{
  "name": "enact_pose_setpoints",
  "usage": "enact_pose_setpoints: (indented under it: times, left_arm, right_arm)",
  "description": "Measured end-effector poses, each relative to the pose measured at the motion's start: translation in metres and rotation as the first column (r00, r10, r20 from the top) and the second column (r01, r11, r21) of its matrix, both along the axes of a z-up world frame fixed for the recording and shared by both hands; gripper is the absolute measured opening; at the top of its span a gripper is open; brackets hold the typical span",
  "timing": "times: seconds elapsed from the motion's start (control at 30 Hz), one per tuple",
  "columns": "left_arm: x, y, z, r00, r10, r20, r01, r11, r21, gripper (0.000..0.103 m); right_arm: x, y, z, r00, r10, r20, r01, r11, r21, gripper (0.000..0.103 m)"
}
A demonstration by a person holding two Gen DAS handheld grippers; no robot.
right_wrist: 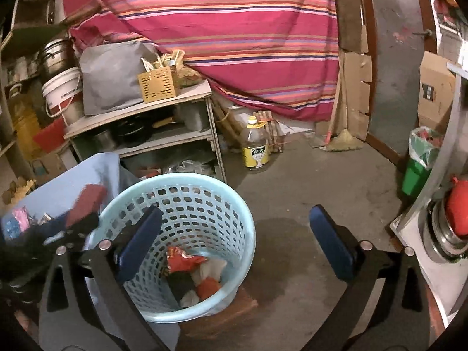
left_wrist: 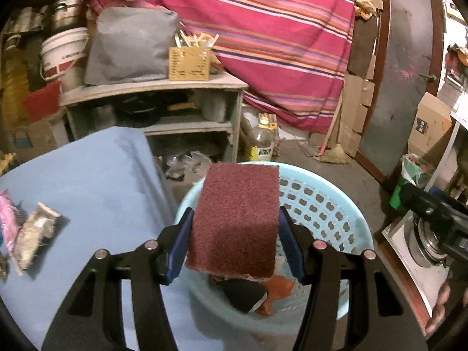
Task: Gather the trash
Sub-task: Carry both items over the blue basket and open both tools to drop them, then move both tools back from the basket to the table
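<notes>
Above the pale blue basket (left_wrist: pixel 327 204), the left gripper (left_wrist: pixel 235 231) clamps a maroon scouring pad (left_wrist: pixel 237 219), while the right gripper (right_wrist: pixel 235 242) stands wide apart, empty.

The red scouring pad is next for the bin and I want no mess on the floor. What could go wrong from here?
1. The left tongs grip the red scouring pad over the near rim of the blue basket, not its middle; released now, it might clip the rim and fall outside.
2. The basket stands close against the blue table; a knock from either hand could tip it and spill the wrappers inside.
</notes>
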State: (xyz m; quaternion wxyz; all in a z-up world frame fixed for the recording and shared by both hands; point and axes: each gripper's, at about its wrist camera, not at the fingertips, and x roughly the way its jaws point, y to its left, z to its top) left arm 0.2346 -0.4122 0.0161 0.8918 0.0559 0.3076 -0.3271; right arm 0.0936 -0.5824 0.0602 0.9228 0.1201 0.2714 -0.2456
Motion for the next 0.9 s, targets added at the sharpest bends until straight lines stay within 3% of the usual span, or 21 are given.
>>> enact_pose_setpoints:
  times: [0.13,0.2,0.37,0.5,0.57,0.67,0.9]
  left_arm:
    - [0.009,-0.015,-0.01,0.999,-0.033,-0.034,0.033,0.999,0.013,0.061]
    - [0.01,-0.014,-0.01,0.998,-0.048,-0.045,0.048,0.999,0.005,0.08]
    - [0.005,0.005,-0.001,1.0,-0.021,0.011,0.021,0.999,0.028,0.081]
    - [0.009,0.054,0.008,0.998,0.052,0.02,-0.052,0.999,0.017,0.081]
    - [0.009,0.089,0.015,0.994,0.101,0.034,-0.101,0.995,0.015,0.088]
    - [0.005,0.137,0.022,0.985,0.16,0.062,-0.161,0.987,0.014,0.089]
    - [0.014,0.274,0.025,0.931,0.344,0.12,-0.353,0.933,0.065,0.091]
  right_arm:
    - [0.001,-0.001,0.002,1.0,-0.011,-0.002,0.011,1.0,-0.012,0.099]
    - [0.003,0.002,0.003,1.0,-0.017,-0.013,0.017,0.999,-0.034,0.099]
    - [0.005,0.006,0.005,1.0,-0.01,-0.009,0.009,0.999,-0.035,0.099]
    - [0.01,0.015,0.011,1.0,0.005,0.015,-0.004,1.0,-0.029,0.099]
    - [0.016,0.025,0.012,0.999,0.029,0.027,-0.029,1.0,-0.006,0.099]
    - [0.029,0.047,0.01,0.997,0.074,0.024,-0.074,0.997,0.003,0.099]
    - [0.06,0.11,0.001,0.982,0.189,0.016,-0.19,0.98,0.056,0.099]
